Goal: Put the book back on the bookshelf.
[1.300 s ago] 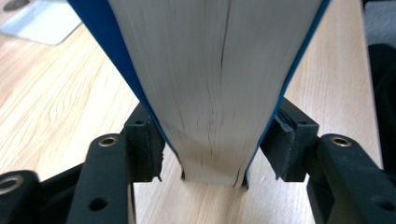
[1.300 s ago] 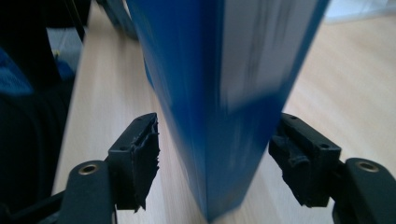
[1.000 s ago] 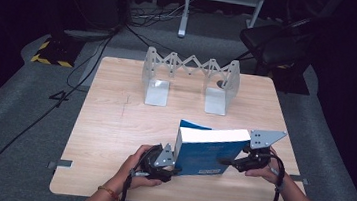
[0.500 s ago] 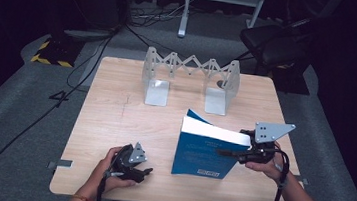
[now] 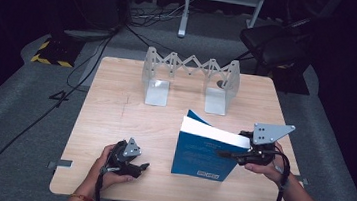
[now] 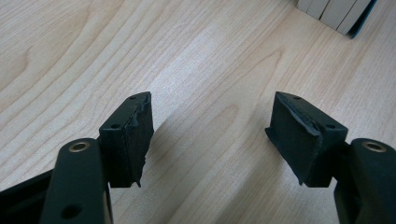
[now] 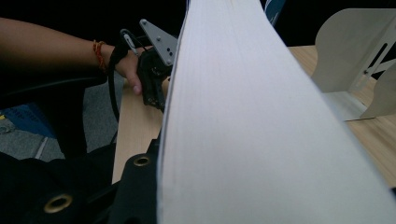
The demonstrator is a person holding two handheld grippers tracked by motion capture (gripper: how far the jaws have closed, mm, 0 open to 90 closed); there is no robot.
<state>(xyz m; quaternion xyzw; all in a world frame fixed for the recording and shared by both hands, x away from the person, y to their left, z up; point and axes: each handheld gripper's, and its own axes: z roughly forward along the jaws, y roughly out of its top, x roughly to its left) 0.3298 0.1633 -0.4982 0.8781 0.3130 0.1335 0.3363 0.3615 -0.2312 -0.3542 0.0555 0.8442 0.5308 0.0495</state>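
Well, the wooden table (image 5: pixel 115 109) is carrying everything, with the folding metal book rack (image 5: pixel 189 76) sitting toward twelve o'clock. Toward four o'clock the blue book (image 5: pixel 201 155) is standing on its bottom edge, leaning a little — my right gripper (image 5: pixel 236 154) is clamping its page block from the three o'clock side. At seven o'clock my left gripper (image 5: pixel 140 168) is resting low over bare wood, well apart from the book, jaws gaping wide and holding nothing.

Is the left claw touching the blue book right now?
Apart. In the high view, bare tabletop lies between the left claw and the blue book; in the left gripper view its jaws stand open over wood.
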